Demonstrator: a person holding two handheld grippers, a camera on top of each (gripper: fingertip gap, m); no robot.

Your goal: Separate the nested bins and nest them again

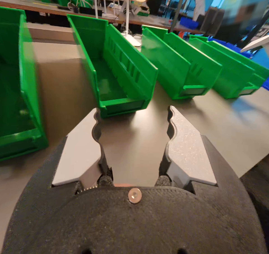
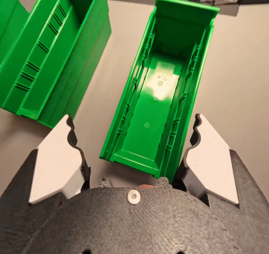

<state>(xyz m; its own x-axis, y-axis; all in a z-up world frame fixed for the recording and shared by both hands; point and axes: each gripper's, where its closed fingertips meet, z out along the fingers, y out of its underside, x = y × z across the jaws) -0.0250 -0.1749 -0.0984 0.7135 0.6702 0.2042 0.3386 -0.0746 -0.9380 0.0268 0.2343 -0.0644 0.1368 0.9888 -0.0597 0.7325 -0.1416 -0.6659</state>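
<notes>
Several long green bins stand side by side on a grey-brown table [image 1: 189, 123]. My left gripper [image 1: 133, 109] is open and empty, just in front of the short front end of one bin [image 1: 116, 72]. The left fingertip [image 1: 93, 115] is close to that bin's front corner. My right gripper [image 2: 133, 115] is wide open and looks down into another green bin [image 2: 154, 115]. The front end of this bin lies between the fingers. The right finger [image 2: 203, 137] is close beside its side wall, the left finger [image 2: 58, 137] is well clear of it. No pad presses on it.
A larger-looking green bin [image 1: 17, 86] is close on the left, and two more bins [image 1: 182, 66] [image 1: 235, 72] stand to the right. In the right wrist view another bin [image 2: 55, 57] lies to the left. A workbench [image 1: 43, 6] with more bins is behind.
</notes>
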